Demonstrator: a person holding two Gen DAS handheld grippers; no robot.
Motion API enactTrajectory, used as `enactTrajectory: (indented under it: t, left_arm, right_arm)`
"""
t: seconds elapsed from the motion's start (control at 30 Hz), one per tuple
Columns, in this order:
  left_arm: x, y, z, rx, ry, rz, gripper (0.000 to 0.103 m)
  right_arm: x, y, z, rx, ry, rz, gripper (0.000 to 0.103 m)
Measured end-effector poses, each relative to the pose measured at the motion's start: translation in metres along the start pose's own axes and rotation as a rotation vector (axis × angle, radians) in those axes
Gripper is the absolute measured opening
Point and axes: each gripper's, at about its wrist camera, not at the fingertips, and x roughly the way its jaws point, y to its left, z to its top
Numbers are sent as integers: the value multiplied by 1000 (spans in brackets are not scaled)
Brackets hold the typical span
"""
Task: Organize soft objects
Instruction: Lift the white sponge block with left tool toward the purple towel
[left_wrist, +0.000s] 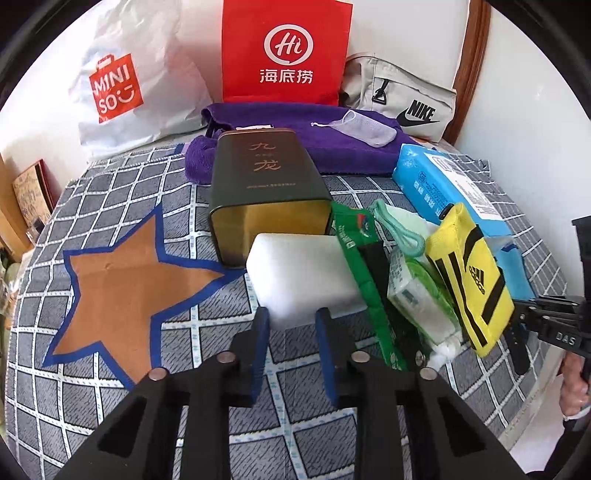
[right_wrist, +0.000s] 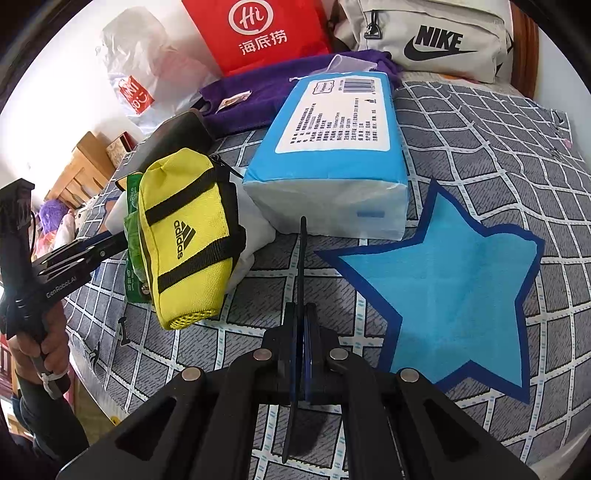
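Left gripper (left_wrist: 291, 321): fingers pinch the near edge of the white sponge (left_wrist: 301, 273).
Right gripper (right_wrist: 303, 325): pressed together on a thin dark strap (right_wrist: 303, 251).
Sponge: near the tin (left_wrist: 266, 192), left of the yellow pouch (left_wrist: 469, 277).
Tissue pack (right_wrist: 332, 155): right of the pouch.

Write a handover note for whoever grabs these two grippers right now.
Left gripper: narrow gap between the jaws, at the sponge's near edge; grip unclear.
Right gripper: shut on a thin dark strip, beside the yellow pouch.
Pouch, wipes and tissue pack lie heaped right of the open tin.
Done: nothing clearly sorted. Left: the whole heap.
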Motion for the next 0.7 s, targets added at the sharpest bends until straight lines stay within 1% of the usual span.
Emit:
enactTrajectory:
  t: [0.13, 0.3, 0.5, 0.7]
  left_arm:
    - [-6, 5, -7, -18, -3, -12, 19]
    - [-19, 9, -15, -31, -21, 9, 17]
    - [-46, 22, -18, -86, -61, 17, 15]
    - [-60, 26, -19, -119, -75, 30, 13]
  right_arm:
    - [0, 3, 0, -7, 0, 0, 3]
    - [-4, 5, -5, -14, -6, 1, 3]
    - [-13, 6, -8, -16, -23, 2, 3]
    - [-27, 11, -11, -23, -44, 2, 3]
